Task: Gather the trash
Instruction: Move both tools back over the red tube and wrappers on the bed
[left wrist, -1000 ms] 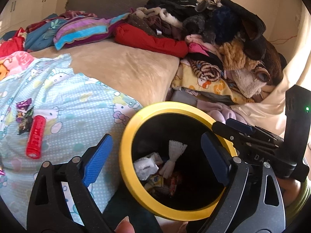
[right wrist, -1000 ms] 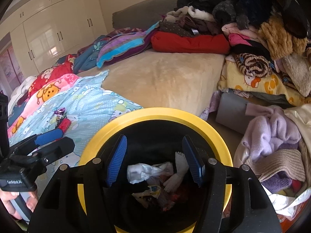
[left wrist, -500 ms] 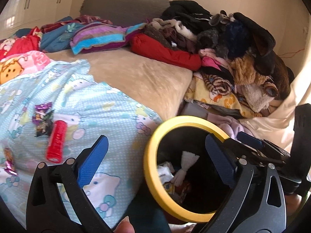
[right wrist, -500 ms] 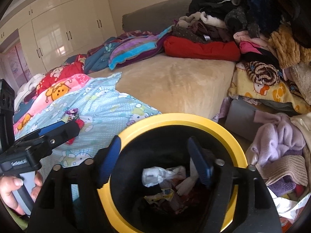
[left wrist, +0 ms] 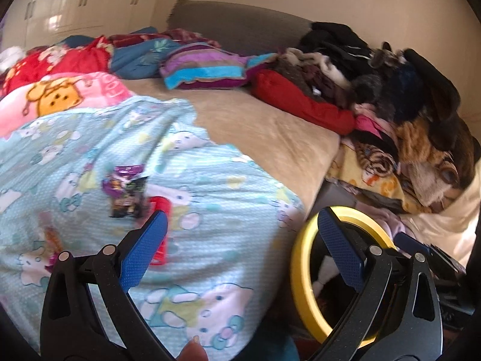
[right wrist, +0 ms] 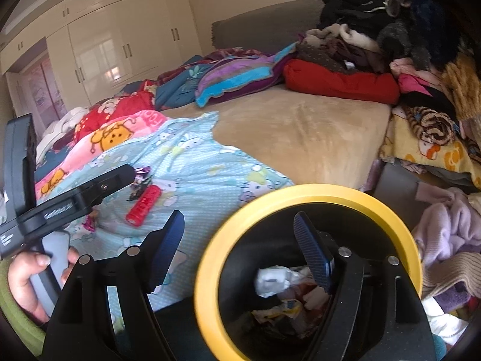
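Note:
A black bin with a yellow rim (right wrist: 303, 194) stands beside the bed and holds crumpled paper and wrappers (right wrist: 275, 278); its rim also shows in the left wrist view (left wrist: 300, 267). On the light blue Hello Kitty sheet (left wrist: 210, 186) lie a red wrapper (left wrist: 160, 207), a dark purple wrapper (left wrist: 126, 191) and a small pink wrapper (left wrist: 51, 240). The red wrapper also shows in the right wrist view (right wrist: 143, 206). My left gripper (left wrist: 240, 243) is open and empty above the sheet's edge, its left finger over the red wrapper. My right gripper (right wrist: 240, 249) is open and empty, straddling the bin's left rim.
A bare tan mattress (left wrist: 270, 132) lies beyond the sheet. A tall pile of clothes and blankets (left wrist: 390, 96) fills the right side. Folded blankets (left wrist: 60, 84) lie at the left. More clothes (right wrist: 451, 234) lie right of the bin. White wardrobes (right wrist: 105, 45) stand behind.
Both grippers have swung left, away from the bin toward the sheet. The left gripper now points at the wrappers. The right gripper has shifted from over the bin's middle to its left rim.

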The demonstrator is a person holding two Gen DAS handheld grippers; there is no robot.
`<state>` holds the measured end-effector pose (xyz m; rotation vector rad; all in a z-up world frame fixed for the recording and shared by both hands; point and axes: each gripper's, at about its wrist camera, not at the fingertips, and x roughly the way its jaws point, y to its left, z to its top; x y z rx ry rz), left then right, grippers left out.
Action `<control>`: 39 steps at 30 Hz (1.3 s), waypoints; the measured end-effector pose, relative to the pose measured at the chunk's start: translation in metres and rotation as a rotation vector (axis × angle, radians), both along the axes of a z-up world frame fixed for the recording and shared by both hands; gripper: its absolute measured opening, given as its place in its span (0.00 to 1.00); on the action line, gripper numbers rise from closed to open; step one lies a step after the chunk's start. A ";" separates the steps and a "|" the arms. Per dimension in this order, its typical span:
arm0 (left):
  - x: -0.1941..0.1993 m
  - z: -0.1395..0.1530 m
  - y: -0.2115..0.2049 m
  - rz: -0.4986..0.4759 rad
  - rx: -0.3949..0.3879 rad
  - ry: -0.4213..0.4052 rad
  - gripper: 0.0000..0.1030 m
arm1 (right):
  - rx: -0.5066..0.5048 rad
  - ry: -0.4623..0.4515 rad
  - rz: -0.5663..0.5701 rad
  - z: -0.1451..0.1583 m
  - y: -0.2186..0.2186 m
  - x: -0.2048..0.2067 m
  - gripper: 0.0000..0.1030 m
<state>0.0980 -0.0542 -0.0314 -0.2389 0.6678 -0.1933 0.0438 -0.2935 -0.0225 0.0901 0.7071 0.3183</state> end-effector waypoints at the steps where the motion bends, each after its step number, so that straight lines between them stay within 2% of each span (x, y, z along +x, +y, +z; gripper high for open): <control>1: 0.001 -0.001 0.005 0.012 -0.005 0.004 0.89 | -0.002 0.000 0.008 0.000 0.005 0.001 0.71; 10: 0.011 -0.008 0.058 0.118 -0.055 0.030 0.89 | -0.013 0.022 0.112 -0.010 0.060 0.009 0.72; 14: 0.018 -0.015 0.083 0.170 -0.074 0.068 0.89 | -0.026 0.038 0.161 -0.016 0.089 0.014 0.72; 22: 0.031 -0.027 0.119 0.232 -0.098 0.104 0.88 | -0.046 0.053 0.232 -0.029 0.131 0.026 0.72; 39: 0.099 -0.054 0.130 0.184 -0.041 0.193 0.73 | -0.052 0.139 0.260 -0.070 0.176 0.065 0.72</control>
